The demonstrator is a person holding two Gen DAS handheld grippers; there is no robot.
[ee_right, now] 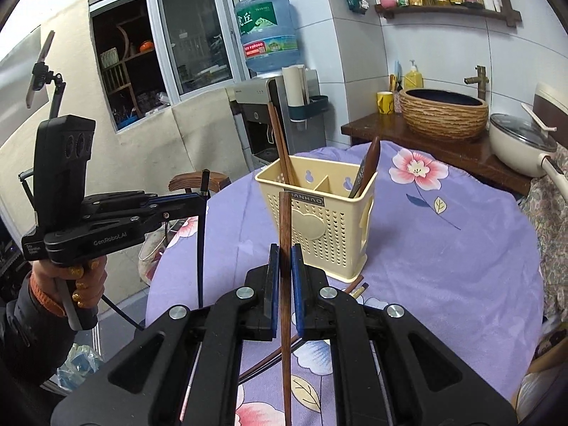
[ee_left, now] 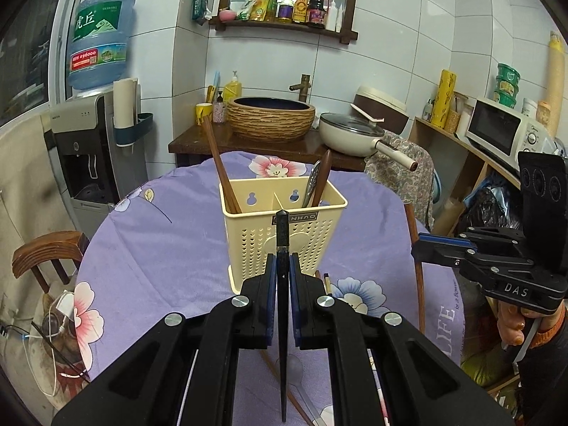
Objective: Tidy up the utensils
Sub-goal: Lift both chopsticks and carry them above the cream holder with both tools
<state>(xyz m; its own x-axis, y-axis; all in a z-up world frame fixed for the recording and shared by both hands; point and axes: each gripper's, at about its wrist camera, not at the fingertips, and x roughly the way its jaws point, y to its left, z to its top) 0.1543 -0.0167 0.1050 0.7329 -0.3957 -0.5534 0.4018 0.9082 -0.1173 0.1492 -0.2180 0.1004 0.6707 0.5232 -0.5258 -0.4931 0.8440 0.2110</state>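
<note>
Done: some utensils in holder point(ee_left: 284, 213) | Left tongs point(ee_left: 283, 266) grip black chopstick point(ee_left: 282, 234) | Right tongs point(ee_right: 285, 259) grip brown chopstick point(ee_right: 285, 220) | Left: utensils on bench point(ee_left: 170, 234)

Cream perforated holder point(ee_left: 284, 238); lilac floral tablecloth point(ee_left: 159, 241); black chopstick point(ee_left: 283, 284); brown chopstick point(ee_right: 285, 284).

Left gripper point(ee_left: 283, 273) angled downward, blue-padded jaws clamped on a slim black chopstick point(ee_left: 283, 248) standing upright between them. Right gripper point(ee_right: 285, 273) likewise pitched down — jaws pinching a brown wooden chopstick point(ee_right: 285, 234). Each held by a hand point(ee_right: 80, 280) in an orange-cuffed sleeve.
</note>
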